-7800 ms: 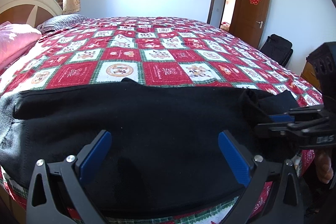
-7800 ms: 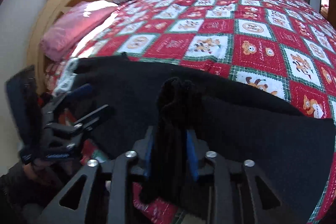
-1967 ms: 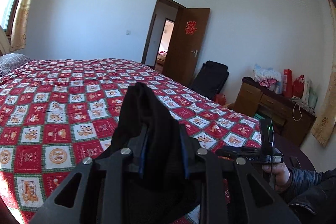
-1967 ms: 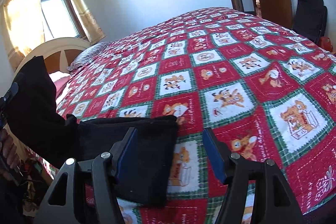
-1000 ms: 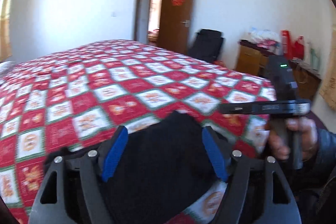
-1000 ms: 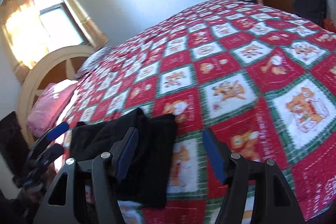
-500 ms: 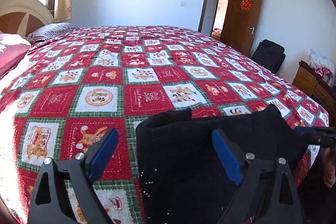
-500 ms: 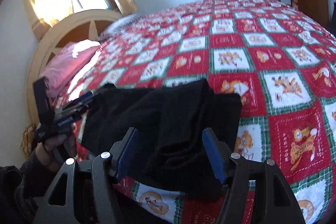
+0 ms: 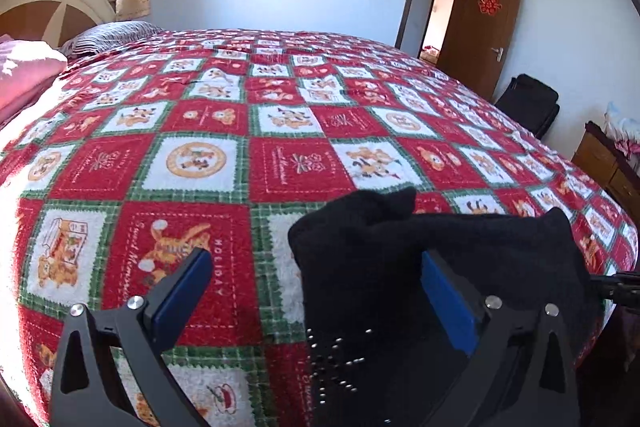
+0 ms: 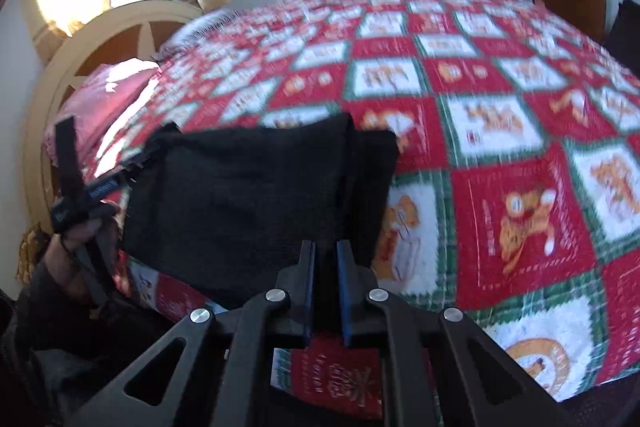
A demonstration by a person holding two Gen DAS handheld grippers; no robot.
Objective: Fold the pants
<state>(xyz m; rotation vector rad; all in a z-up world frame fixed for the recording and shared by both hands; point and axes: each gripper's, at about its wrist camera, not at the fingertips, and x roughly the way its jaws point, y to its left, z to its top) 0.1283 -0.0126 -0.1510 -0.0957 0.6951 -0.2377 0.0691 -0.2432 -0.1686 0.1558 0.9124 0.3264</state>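
Observation:
The black pants (image 10: pixel 248 195) lie folded into a thick rectangle at the near edge of the bed. In the left wrist view the pants (image 9: pixel 432 267) bulge up in front of me. My left gripper (image 9: pixel 316 287) is open; its left blue pad (image 9: pixel 180 291) is over the quilt and its right pad (image 9: pixel 444 303) is against the fabric. My right gripper (image 10: pixel 323 283) is shut on the near edge of the pants. The left gripper also shows in the right wrist view (image 10: pixel 120 171), at the pants' left edge.
A red, white and green checked quilt (image 9: pixel 280 131) covers the bed. A pink pillow (image 9: pixel 20 79) and wooden headboard (image 10: pixel 100 39) are at the left. A brown door (image 9: pixel 480 27), black bag (image 9: pixel 528 103) and wooden dresser (image 9: pixel 608 163) stand at the right.
My right gripper has closed on the near edge of the folded pants. My left gripper stays open and has shifted slightly left and closer to the quilt.

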